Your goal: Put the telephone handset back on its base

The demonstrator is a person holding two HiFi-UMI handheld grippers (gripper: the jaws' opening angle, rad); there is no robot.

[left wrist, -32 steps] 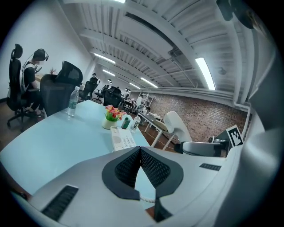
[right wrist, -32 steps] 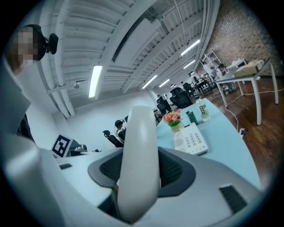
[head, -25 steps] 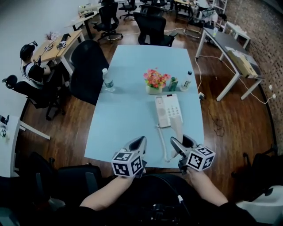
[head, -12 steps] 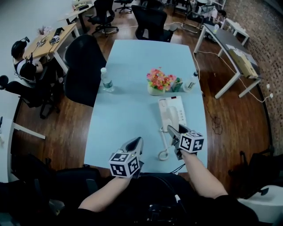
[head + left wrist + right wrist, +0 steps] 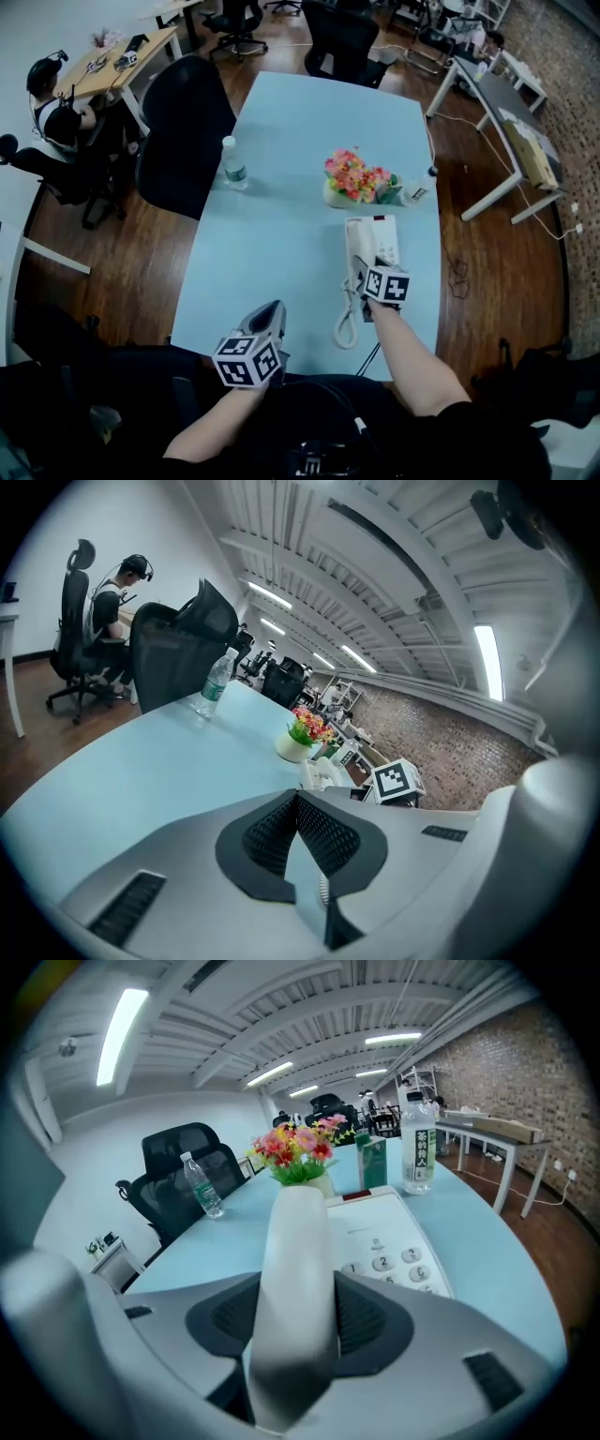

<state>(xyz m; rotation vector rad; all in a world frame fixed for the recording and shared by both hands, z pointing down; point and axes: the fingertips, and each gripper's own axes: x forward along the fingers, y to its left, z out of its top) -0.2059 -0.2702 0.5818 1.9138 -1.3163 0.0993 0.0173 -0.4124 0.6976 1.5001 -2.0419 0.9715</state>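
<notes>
Handset (image 5: 298, 1241), clamped in right tool (image 5: 300, 1321), hides part of base (image 5: 398, 1246); left tool (image 5: 294, 799) closed.

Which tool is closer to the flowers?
Right. The right tool holds the handset at the base, just short of the flowers; the left tool sits back by the table's near edge.

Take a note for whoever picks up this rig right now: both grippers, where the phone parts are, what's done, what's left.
Right gripper: shut on the handset, holding it over the left side of the base.
Left gripper: shut, empty, above the near edge of the table.
Done: handset gripped and lined up with the base.
Left: can't tell whether it is seated; press it into the cradle, open, withdraw.
</notes>
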